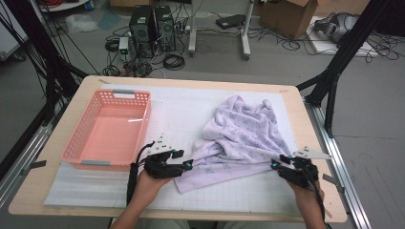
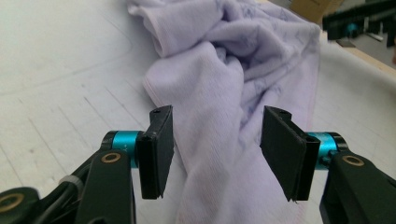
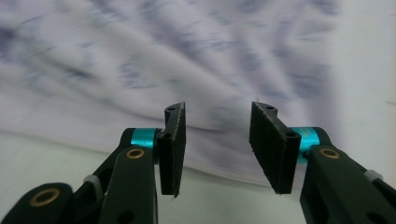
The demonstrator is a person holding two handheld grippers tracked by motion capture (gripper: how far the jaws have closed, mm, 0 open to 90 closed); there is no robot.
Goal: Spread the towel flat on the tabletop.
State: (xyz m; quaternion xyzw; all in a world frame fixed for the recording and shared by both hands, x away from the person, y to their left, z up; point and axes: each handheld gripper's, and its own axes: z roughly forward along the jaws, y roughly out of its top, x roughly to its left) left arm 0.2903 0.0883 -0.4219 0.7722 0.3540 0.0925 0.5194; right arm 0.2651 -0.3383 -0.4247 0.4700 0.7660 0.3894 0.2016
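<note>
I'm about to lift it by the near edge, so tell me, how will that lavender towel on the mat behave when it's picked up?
The lavender towel lies in soft folds and bunches, so it will likely droop and hang limp, not hold its shape. Its fuzzy pile, clear in the left gripper view, probably grips pads well and won't slip. Lifted at one edge, the crumpled far part would likely drag across the white mat.

A pink plastic basket (image 1: 107, 131) sits on the desk (image 1: 28, 186) at its 9 o'clock side, on a white gridded mat (image 1: 176, 112). Beyond the desk, at 12 o'clock, two black computer towers (image 1: 153, 26) stand on the floor among tangled cables (image 1: 174, 61). A cardboard box (image 1: 286, 16) rests at 1 o'clock.
</note>
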